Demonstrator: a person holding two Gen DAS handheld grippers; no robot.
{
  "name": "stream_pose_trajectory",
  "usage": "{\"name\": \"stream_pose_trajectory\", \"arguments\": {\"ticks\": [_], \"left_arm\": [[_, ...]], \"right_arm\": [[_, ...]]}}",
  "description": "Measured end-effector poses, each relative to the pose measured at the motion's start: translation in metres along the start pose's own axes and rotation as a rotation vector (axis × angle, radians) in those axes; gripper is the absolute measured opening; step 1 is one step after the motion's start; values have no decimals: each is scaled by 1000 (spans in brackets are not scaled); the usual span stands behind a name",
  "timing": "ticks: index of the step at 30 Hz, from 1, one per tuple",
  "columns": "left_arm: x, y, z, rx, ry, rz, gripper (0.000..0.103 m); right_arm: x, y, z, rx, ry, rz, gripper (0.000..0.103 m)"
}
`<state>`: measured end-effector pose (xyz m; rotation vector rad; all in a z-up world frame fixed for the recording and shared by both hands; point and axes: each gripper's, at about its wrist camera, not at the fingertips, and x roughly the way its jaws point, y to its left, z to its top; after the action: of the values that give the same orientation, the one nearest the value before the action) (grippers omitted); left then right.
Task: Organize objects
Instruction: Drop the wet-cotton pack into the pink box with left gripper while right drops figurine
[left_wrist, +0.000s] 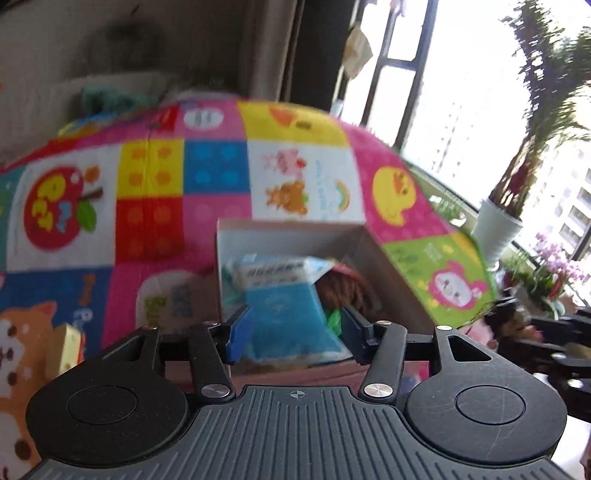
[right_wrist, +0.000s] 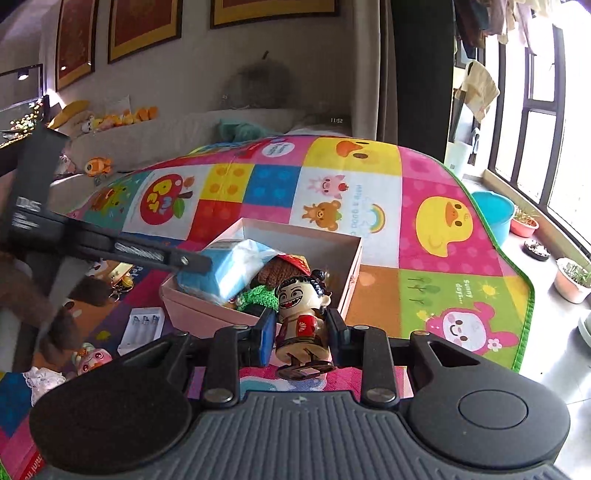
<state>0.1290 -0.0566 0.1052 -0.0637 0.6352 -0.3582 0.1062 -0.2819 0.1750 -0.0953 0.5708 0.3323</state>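
Box (right_wrist: 347, 254) front crowded by tissue pack (right_wrist: 229, 273) — rear corner free.

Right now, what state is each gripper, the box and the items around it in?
Left gripper: shut on the blue tissue pack, over the box.
Right gripper: shut on the figurine, upright, near the box.
Pink box: open, no lid on, holding knitted items.
White battery case: flat on the play mat, outside the box.
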Motion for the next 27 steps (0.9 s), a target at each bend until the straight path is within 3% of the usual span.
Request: {"name": "stream_pose_trajectory", "arguments": {"ticks": [2, 4, 6, 9, 12, 17, 23, 27], "left_arm": [[1, -6, 5, 35, -36, -42, 57], [21, -6, 8, 23, -7, -66, 55], [51, 0, 2, -19, 76, -49, 51], [57, -1, -5, 26, 34, 21, 51], [44, 2, -7, -17, 42, -4, 50], [-6, -2, -15, 48, 18, 52, 48], [-46, 2, -27, 53, 23, 31, 48], [-67, 19, -40, -14, 14, -22, 48]], "right_arm": [[3, -1, 1, 19, 16, -5, 28], [6, -3, 1, 50, 41, -3, 29], [5, -5, 2, 80, 60, 7, 28], [-8, -11, 7, 120, 66, 11, 28], [-25, -20, 23, 145, 41, 4, 28], [-35, -31, 57, 209, 5, 50, 28], [-9, -24, 83, 252, 52, 56, 28], [19, -21, 112, 349, 54, 87, 28]]}}
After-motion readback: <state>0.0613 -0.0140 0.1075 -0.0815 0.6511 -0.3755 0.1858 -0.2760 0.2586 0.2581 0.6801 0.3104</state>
